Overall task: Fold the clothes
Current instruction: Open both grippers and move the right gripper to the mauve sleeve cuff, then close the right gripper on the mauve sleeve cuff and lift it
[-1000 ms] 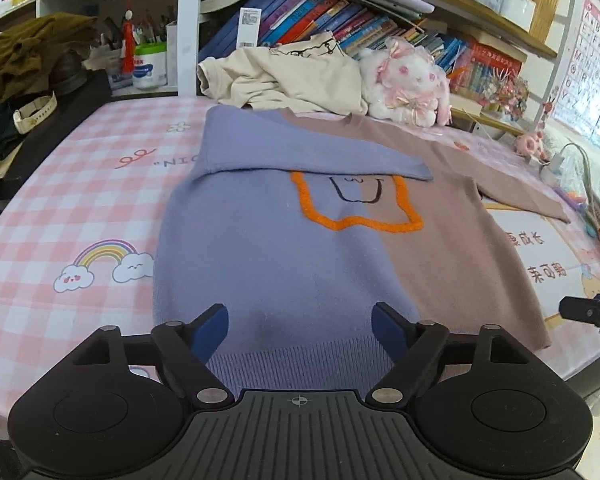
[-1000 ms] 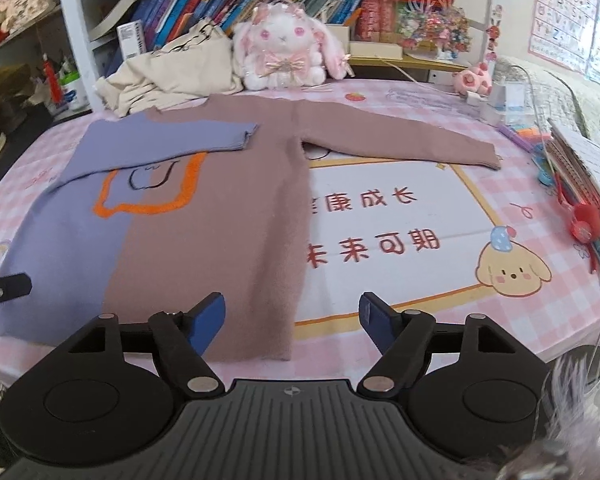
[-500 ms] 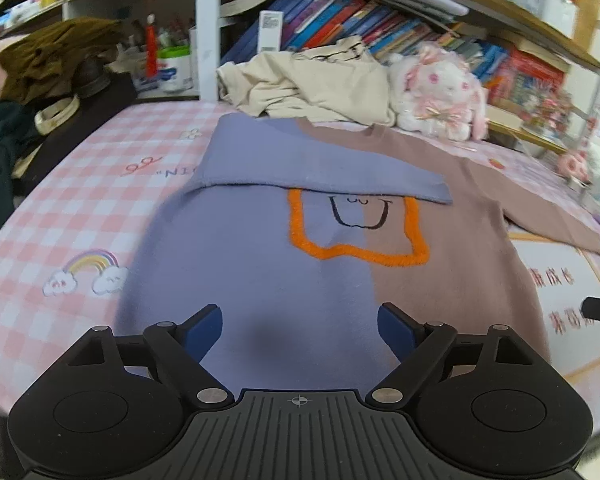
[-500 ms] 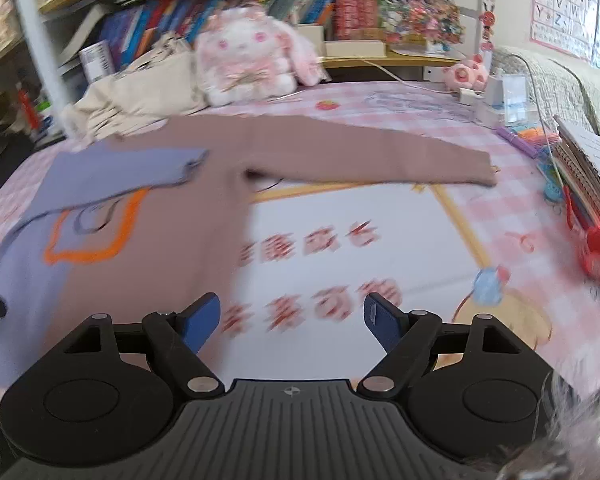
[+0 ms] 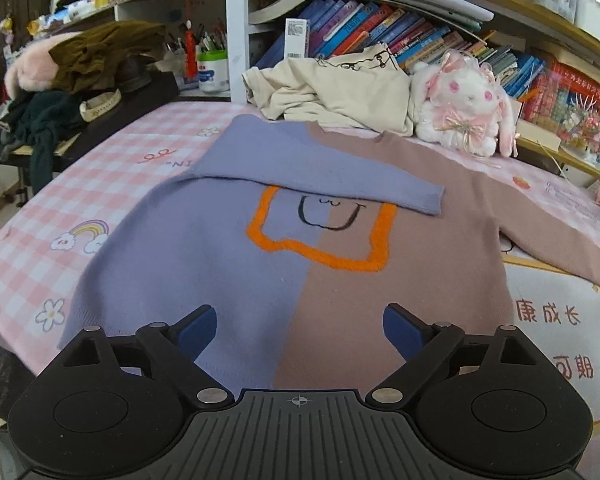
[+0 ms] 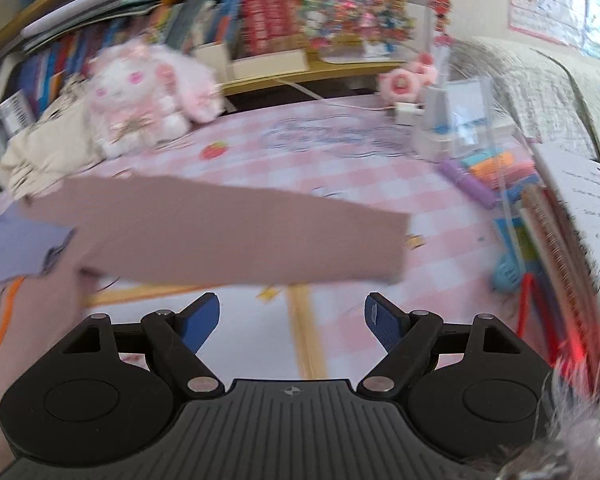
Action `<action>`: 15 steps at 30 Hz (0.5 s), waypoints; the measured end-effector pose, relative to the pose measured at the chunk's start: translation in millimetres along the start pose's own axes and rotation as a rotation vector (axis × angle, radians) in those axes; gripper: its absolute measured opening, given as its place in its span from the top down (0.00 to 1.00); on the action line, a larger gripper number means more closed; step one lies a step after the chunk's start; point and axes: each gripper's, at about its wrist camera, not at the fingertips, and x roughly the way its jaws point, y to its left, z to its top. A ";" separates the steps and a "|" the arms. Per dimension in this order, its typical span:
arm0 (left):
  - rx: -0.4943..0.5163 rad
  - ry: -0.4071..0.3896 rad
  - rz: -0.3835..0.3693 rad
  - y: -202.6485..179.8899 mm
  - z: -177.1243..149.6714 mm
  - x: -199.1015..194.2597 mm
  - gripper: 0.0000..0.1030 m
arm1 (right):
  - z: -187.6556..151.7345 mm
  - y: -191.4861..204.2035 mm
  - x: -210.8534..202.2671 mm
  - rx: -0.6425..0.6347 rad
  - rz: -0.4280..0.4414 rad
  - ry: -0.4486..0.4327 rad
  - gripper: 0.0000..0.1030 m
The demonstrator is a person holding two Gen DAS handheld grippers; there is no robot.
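Observation:
A half lilac, half brown sweater (image 5: 284, 264) with an orange outline on its chest lies flat on the pink checked table (image 5: 100, 200). Its lilac sleeve (image 5: 320, 176) is folded across the chest. The brown sleeve (image 6: 228, 236) stretches out to the right, its cuff near the table's right side. My left gripper (image 5: 300, 330) hovers over the sweater's bottom hem, its jaws opening with nothing between them. My right gripper (image 6: 292, 320) is open and empty, just short of the brown sleeve; that view is blurred.
A cream garment (image 5: 332, 88) and a white plush rabbit (image 5: 464, 108) sit behind the sweater, in front of bookshelves (image 5: 380, 36). Dark clothes (image 5: 60, 92) pile at the far left. Pens, a notebook (image 6: 572, 208) and small items crowd the table's right side.
Both grippers have shifted to the right. The left one now faces the sweater's middle and has opened wider. The right one has left the sweater's body for the outstretched brown sleeve.

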 end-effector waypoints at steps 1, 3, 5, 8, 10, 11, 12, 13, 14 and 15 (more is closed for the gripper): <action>0.004 -0.007 0.010 -2.8 -2.1 -2.9 0.10 | 4.5 -8.1 3.9 0.010 -0.004 0.001 0.23; 0.016 -0.013 0.035 -7.8 -6.1 -9.1 0.09 | 13.3 -21.6 14.0 0.027 -0.023 0.014 0.23; 0.032 -0.019 0.051 -12.0 -8.9 -15.3 0.07 | 21.4 -31.9 23.6 0.042 -0.022 0.032 0.23; 0.054 -0.030 0.071 -16.3 -10.7 -23.3 0.06 | 28.7 -43.8 36.9 0.077 -0.002 0.064 0.24; 0.057 -0.028 0.084 -17.6 -11.7 -25.7 0.06 | 30.0 -49.1 44.8 0.101 0.007 0.090 0.26; 0.058 -0.026 0.089 -17.8 -12.5 -26.6 0.06 | 29.1 -51.4 48.1 0.117 0.008 0.104 0.27; 0.055 -0.022 0.096 -17.5 -13.7 -27.3 0.05 | 28.2 -53.0 50.6 0.131 0.008 0.113 0.27; 0.053 -0.018 0.103 -17.1 -14.9 -28.1 0.05 | 27.8 -51.9 51.1 0.129 0.012 0.108 0.29; 0.046 -0.015 0.109 -16.1 -16.2 -28.5 0.05 | 27.4 -50.8 51.6 0.127 0.015 0.103 0.32; 0.038 -0.012 0.114 -15.1 -17.5 -28.8 0.05 | 27.4 -49.5 52.3 0.123 0.020 0.098 0.34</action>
